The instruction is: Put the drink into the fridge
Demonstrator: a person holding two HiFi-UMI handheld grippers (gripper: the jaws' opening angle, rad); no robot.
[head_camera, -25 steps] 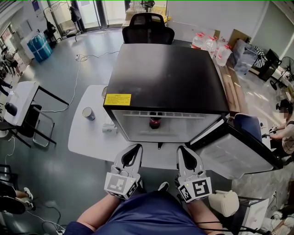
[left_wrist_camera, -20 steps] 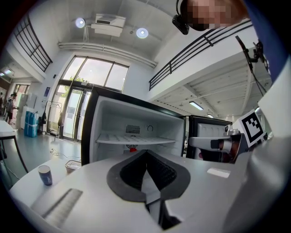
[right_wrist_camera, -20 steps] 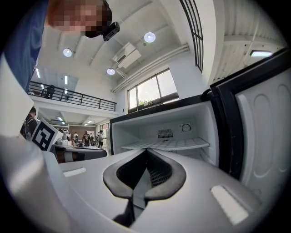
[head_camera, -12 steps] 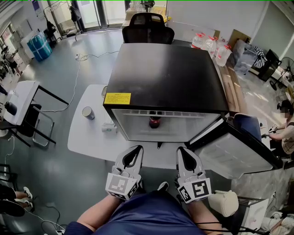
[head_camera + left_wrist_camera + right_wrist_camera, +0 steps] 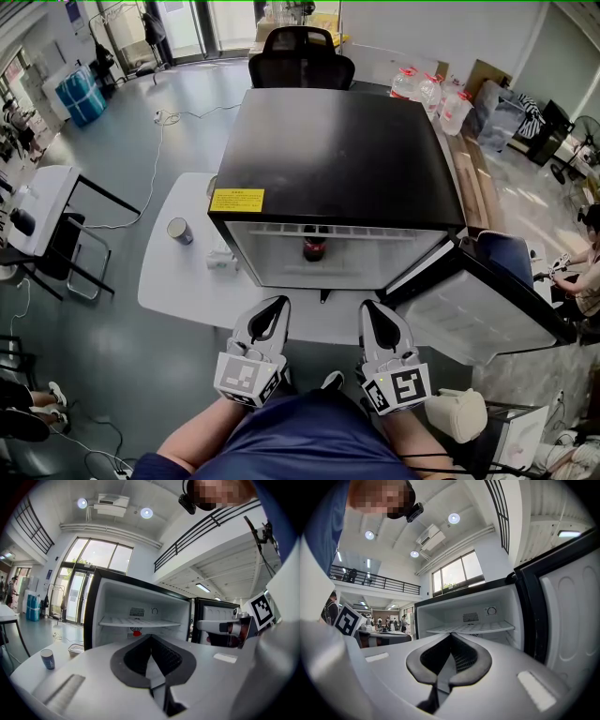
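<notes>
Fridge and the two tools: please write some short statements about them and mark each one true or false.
1. The door of the fridge stands open. True.
2. The left tool holds the drink. False: the drink stands inside the fridge, and the left tool is shut and empty.
3. The right tool is shut with nothing between its jaws. True.
4. The cup stands on top of the fridge. False: it stands on the white table, to the left of the fridge in the head view.
</notes>
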